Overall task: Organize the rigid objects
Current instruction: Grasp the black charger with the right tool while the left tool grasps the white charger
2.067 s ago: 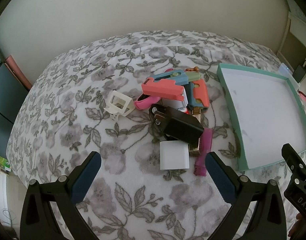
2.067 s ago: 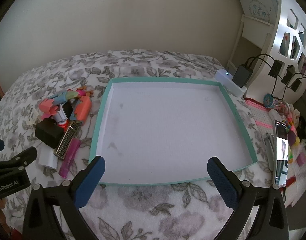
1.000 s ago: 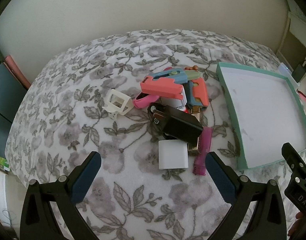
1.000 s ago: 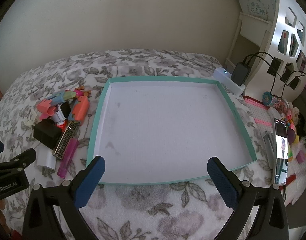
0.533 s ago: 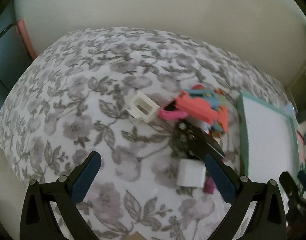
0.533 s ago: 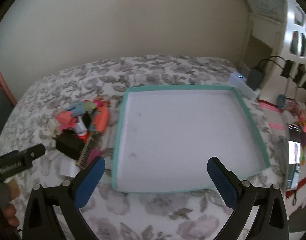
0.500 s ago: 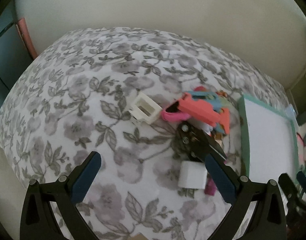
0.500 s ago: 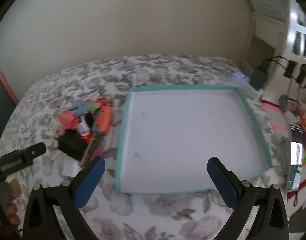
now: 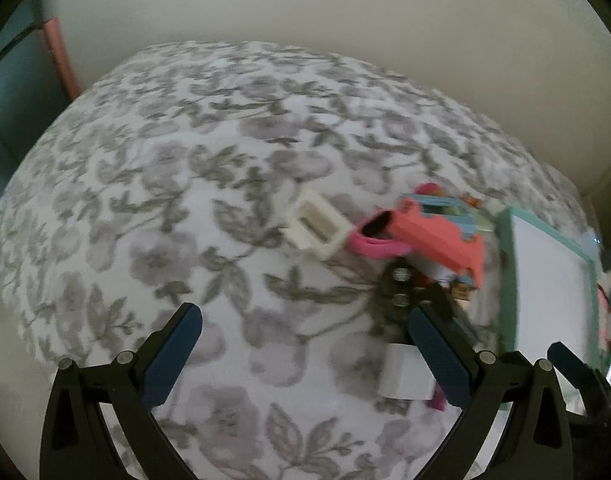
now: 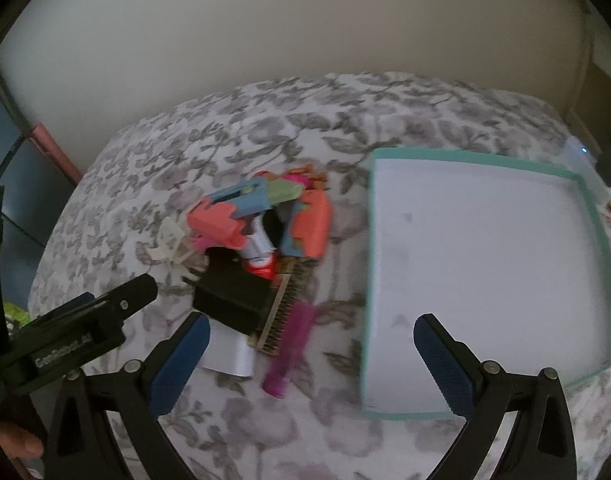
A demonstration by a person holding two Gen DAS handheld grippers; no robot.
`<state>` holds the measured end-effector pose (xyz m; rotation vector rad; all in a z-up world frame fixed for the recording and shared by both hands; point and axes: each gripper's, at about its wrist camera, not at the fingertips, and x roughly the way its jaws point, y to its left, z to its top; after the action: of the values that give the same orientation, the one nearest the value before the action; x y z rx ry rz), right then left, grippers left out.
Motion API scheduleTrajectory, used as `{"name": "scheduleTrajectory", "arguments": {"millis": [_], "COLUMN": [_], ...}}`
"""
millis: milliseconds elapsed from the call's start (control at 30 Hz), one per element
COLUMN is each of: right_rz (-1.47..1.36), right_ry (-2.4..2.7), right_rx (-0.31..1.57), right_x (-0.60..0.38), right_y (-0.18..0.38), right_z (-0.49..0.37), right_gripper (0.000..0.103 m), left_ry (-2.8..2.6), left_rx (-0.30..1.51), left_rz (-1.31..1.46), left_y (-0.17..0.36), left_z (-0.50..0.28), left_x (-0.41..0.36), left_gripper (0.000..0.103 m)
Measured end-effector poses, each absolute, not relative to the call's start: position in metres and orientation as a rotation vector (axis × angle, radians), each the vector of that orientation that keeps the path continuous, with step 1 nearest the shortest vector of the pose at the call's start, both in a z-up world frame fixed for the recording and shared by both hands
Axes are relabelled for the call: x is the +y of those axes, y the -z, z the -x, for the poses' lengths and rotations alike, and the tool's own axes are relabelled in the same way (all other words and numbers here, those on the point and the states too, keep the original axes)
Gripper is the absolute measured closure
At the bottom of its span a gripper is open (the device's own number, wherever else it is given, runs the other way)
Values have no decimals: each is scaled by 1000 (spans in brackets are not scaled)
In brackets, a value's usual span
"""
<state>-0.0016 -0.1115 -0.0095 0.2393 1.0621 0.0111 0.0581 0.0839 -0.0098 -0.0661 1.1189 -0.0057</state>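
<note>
On the bed (image 10: 345, 120), the black charger (image 10: 233, 296) looks stiff, light, best pinched across its flat sides; both grippers' fingers (image 9: 173, 348) gape empty.

A bed with a grey floral cover (image 10: 405, 108) carries everything. A shallow teal-rimmed tray (image 10: 593, 216) lies on it. Just left of the tray sits a heap: coral toy pieces (image 10: 215, 220), a black block (image 10: 229, 296), a white box (image 9: 317, 226), a magenta comb (image 10: 291, 344)
</note>
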Motion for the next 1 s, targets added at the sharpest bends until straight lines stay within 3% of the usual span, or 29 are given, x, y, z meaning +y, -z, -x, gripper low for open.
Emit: {"name": "scheduleTrajectory", "arguments": {"millis": [300,700,867,1000], "right_rz": [-283,-371,-390,-418], "right_ry": [-96,-150,-153,-148], "right_rx": [1095,1103,1113,1110], "right_x": [-89,-76,-72,-74], "right_y": [24,41,46,46], "right_z": [-18,-38,-41,-40], "right_gripper": [1,17,30,31], "left_ry": [-110,-113,-89,-71], "left_rx": [1149,1184,1189,1198], "left_rz": [112,164,153,160], "left_y": [29,53,57,59], "left_z": [-62,-68,-69,-67], "left_x": [112,120,115,113], "left_gripper": [0,0,1,1]}}
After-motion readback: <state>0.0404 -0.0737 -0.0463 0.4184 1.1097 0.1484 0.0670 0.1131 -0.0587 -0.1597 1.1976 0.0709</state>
